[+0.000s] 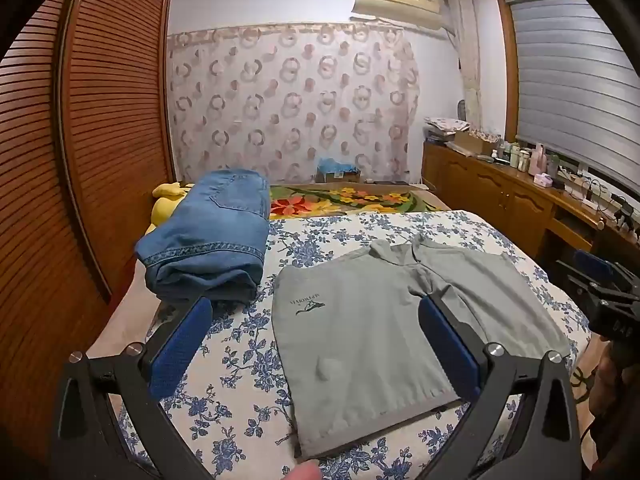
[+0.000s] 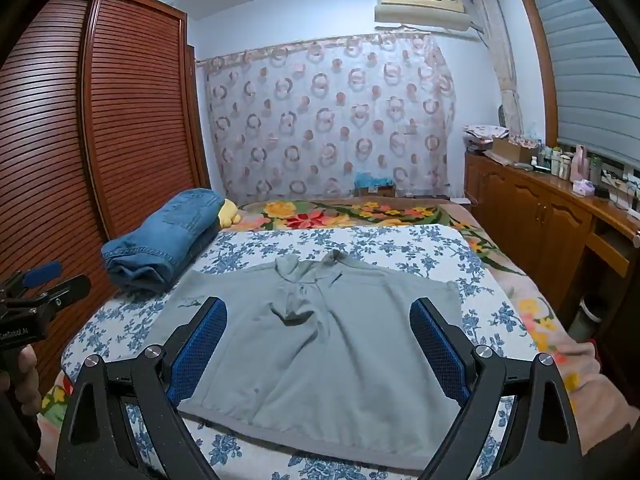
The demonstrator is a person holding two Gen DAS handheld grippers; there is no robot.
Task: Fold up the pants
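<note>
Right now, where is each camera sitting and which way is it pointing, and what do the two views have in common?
Left wrist: rides the left gripper, looking forward over the bed at the grey shorts; its open blue-padded fingers frame them, and the right gripper shows at the right edge.
Right wrist: rides the right gripper, facing the same way, open over the shorts; the left gripper shows at the left edge.
Shared: shorts, folded jeans, wardrobe, curtain.
</note>
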